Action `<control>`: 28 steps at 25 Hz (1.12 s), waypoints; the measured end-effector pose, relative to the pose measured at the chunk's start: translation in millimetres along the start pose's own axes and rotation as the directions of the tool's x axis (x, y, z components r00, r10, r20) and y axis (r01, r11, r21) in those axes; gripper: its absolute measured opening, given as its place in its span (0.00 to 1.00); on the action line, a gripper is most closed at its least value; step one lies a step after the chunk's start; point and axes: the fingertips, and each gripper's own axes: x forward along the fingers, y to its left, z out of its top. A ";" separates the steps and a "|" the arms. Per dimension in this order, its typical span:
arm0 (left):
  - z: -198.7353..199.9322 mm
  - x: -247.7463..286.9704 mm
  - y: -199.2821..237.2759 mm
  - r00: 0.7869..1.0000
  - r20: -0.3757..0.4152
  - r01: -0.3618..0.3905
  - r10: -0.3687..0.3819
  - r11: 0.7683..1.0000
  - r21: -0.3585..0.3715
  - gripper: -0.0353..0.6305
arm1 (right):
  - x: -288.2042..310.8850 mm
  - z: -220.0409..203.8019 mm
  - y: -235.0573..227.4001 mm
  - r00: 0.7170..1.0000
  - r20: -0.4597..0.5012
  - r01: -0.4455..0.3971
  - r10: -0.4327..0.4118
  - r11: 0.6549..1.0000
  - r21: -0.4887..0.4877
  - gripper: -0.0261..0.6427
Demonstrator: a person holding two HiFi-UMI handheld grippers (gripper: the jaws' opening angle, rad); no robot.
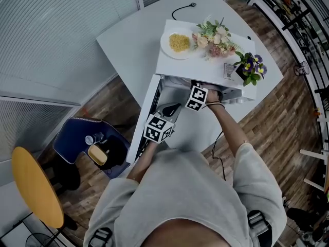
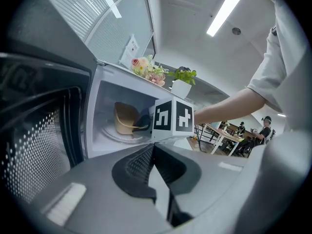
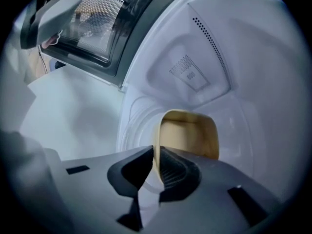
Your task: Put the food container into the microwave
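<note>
**Right gripper**: jaws pinched on the near rim of the container, one pad inside the wall and one outside. The container, a beige tub with nothing seen in it, is inside the microwave over the turntable. It is tilted, with its mouth turned toward the gripper. Whether its base rests flat cannot be told.

**Left gripper**: jaws together on nothing, held outside the cavity, just beside the open door.

**Likely hazards:**
- The grip is on a thin rim only, so the tub may pivot or slip between the pads.
- If let go while tilted, the tub could drop and rock, or tip on the turntable.
- The inner pad may catch the wall on the way out and drag the tub toward the front edge, where the door would foul it.
- The marker cube or the forearm could knock the top edge of the opening. A jolt there would shake the plate and flowers on top.

**Room:**
- The back and side walls stand well apart from the tub, so it can go deeper.
- The way out is up and back through the opening, between the door on the left and the cavity's right wall.
- The left gripper sits near that path.
</note>
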 end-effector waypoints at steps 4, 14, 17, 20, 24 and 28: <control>0.2 0.3 0.2 1.000 0.001 0.000 0.000 1.000 0.000 0.07 | 0.4 -0.2 1.4 1.000 0.001 -0.007 0.007 1.000 0.010 0.07; 5.0 -1.2 -3.2 1.000 0.010 0.003 -0.003 1.000 0.014 0.07 | -6.8 4.7 1.4 0.999 0.031 0.008 -0.009 0.999 0.034 0.27; 6.7 -2.2 -5.6 1.000 0.012 0.004 -0.004 1.000 0.021 0.07 | -11.6 3.9 3.3 0.999 0.031 0.023 -0.024 0.999 0.037 0.27; 6.9 -1.9 -8.8 1.000 0.013 0.008 -0.008 1.000 0.026 0.07 | -16.5 1.7 8.2 0.999 0.029 0.028 -0.029 0.998 0.049 0.27; 6.6 -3.0 -13.8 1.000 0.012 0.013 -0.013 0.999 0.035 0.07 | -27.2 1.0 11.4 0.998 0.034 0.054 -0.056 0.997 0.061 0.27; 5.8 -4.8 -19.2 1.000 0.013 0.014 -0.015 0.999 0.044 0.07 | -39.7 -0.3 19.5 0.998 0.043 0.049 -0.052 0.995 0.085 0.27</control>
